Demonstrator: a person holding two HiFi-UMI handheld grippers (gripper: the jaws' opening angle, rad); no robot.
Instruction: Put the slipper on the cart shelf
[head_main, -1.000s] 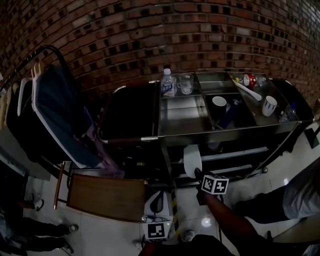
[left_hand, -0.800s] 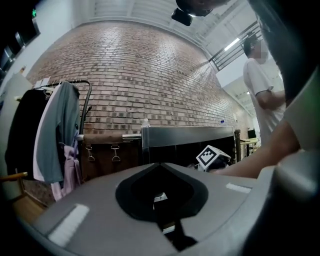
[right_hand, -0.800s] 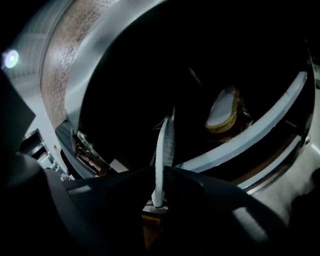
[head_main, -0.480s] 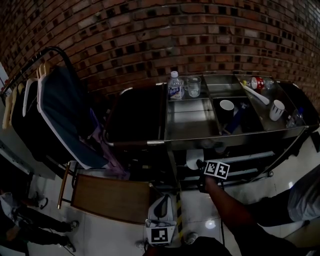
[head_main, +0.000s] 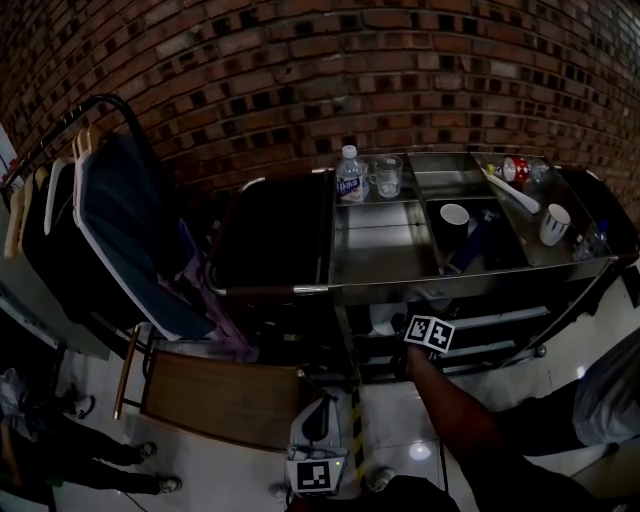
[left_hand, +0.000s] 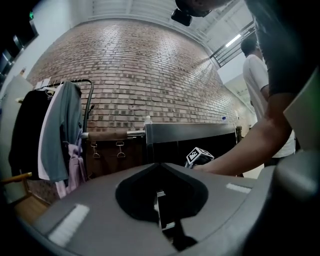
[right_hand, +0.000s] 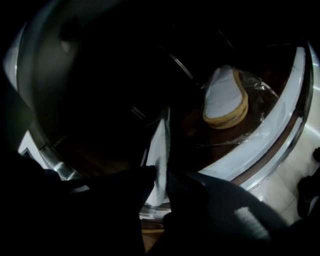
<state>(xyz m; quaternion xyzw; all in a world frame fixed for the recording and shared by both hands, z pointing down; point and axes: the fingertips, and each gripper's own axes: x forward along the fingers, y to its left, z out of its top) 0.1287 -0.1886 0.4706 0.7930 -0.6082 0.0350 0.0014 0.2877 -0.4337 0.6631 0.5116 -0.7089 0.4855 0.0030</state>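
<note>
Slipper (right_hand: 159, 150) hanging edge-on in right gripper (right_hand: 159, 181), jaws clenching thin white sole, inside lower level of cart (head_main: 380, 262). Task looking nearly done: slipper hovering over shelf (right_hand: 200, 142), not yet laid down, release remaining. Cart steel, shiny, boxy. Shelf surface dark, glossy, wood-toned. Second slipper (right_hand: 226, 99) lying flat there, white top, tan sole, oval. Left gripper (left_hand: 160, 215) idling low, jaws together, gripping nothing.

The slipper (right_hand: 160, 150) is showing white, the other slipper (right_hand: 225, 97) white over a tan sole; the brick wall (head_main: 300, 80) is showing reddish-brown.
</note>
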